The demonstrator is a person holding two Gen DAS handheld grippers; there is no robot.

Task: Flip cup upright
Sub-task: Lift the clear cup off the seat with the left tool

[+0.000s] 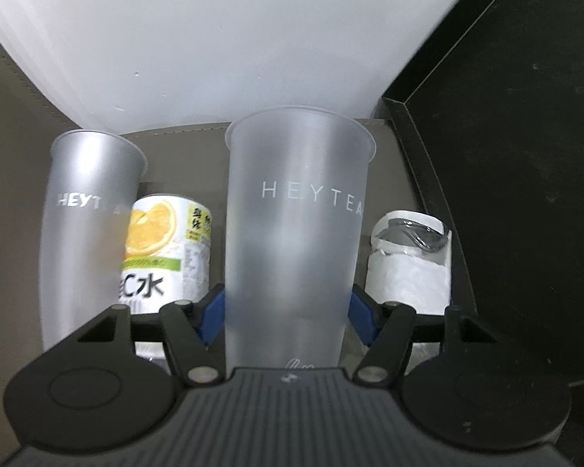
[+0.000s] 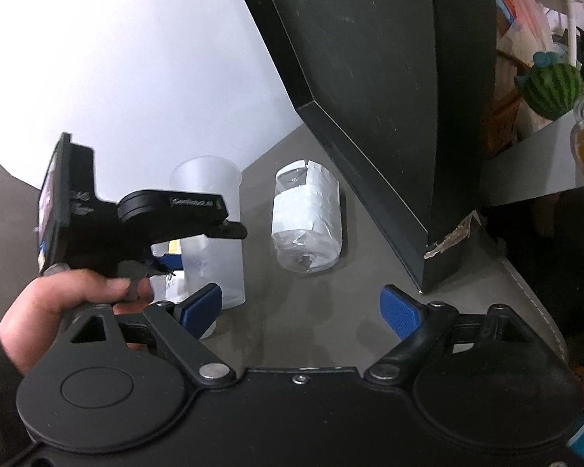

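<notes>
The left tool [image 1: 286, 317] is gripping the frosted cup [image 1: 298, 210] low on its body, blue pads pressing in on both sides, and the cup is standing rim-up, so by my read the flip is as good as finished. From the right wrist view the cup's base seems to be on the tabletop [image 2: 315, 311], though I can't tell for sure. The right tool [image 2: 299, 309] is hanging wide open over bare tabletop, holding nothing.

Here's the danger: that wall is thin and tapered, so it could buckle or squirt upward if the pads are squeezing too hard. Open the pads unevenly and a tall, light cup like this may be tipping straight back over.

Just beyond, neighbours are crowding in. The yellow citrus can [image 1: 167, 249] is sitting near the left pad, a second frosted cup [image 1: 91, 225] is standing left of that, and a paper-wrapped jar [image 1: 408, 260] is waiting on the right. A sideways pull-out could be clipping any of them. Further back, the dark box [image 1: 506, 155] is walling off the right side.
</notes>
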